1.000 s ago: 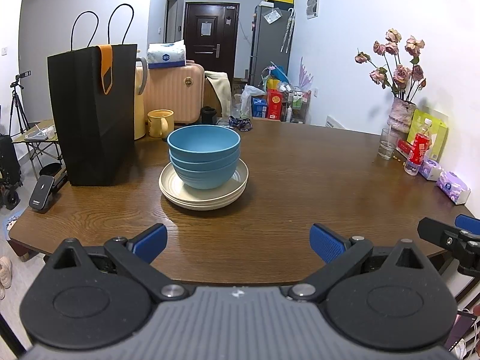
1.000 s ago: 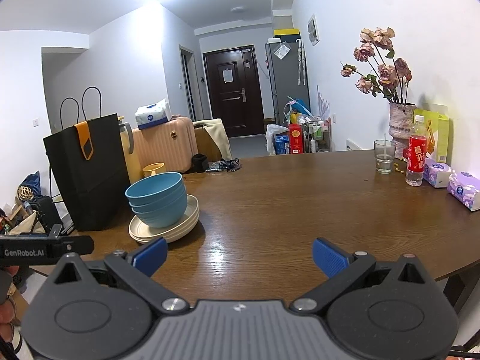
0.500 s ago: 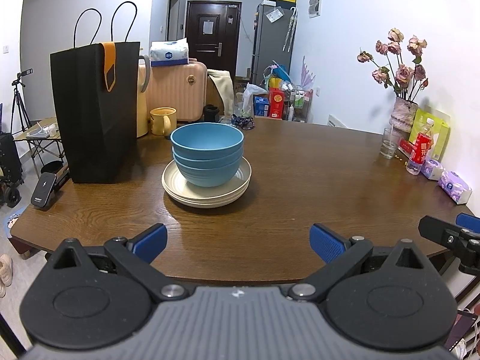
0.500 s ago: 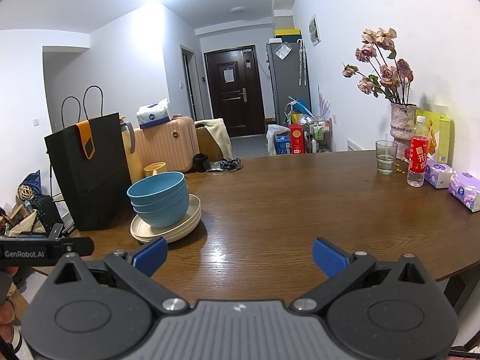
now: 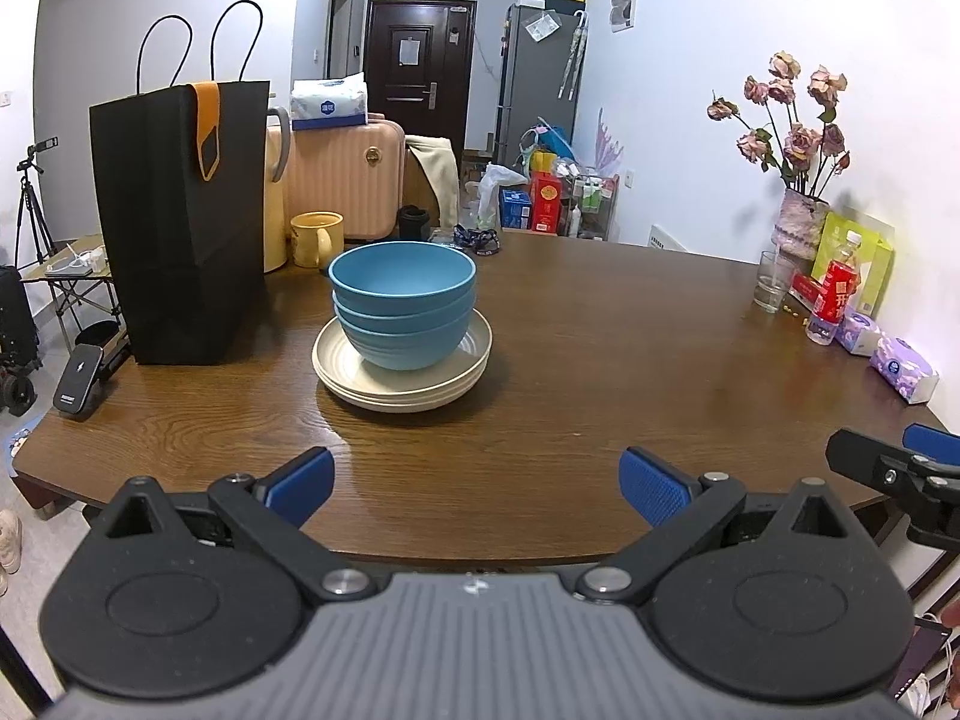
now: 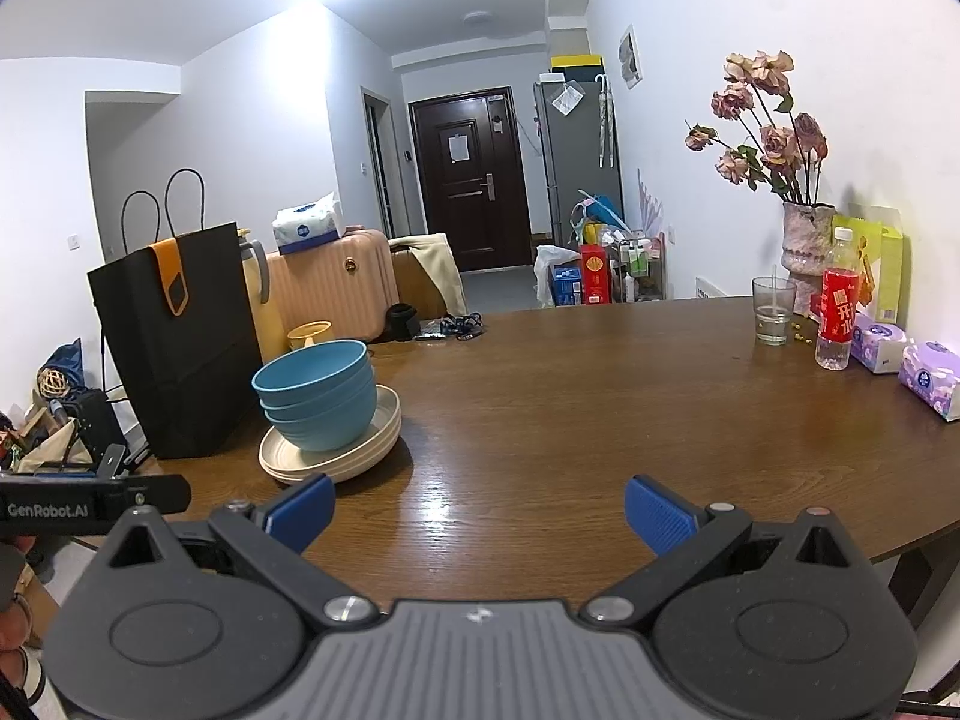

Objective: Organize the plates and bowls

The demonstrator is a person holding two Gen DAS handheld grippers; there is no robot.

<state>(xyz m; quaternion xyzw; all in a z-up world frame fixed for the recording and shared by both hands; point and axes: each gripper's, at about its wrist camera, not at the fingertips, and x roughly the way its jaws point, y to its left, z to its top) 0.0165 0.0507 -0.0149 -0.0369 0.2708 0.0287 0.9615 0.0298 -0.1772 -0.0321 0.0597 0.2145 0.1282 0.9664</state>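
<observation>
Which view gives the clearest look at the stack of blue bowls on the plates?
The left wrist view: the blue bowls sit near centre, facing the camera, on the cream plates. The right wrist view shows the same stack off to the left, seen obliquely.

ahead of the jaws, blue bowls [image 5: 402,300] sit on cream plates [image 5: 402,372] over a dark brown wood-grain table [image 5: 600,360]. to their left stands a black bag [image 5: 180,222] with an orange tab [image 5: 206,126].
</observation>
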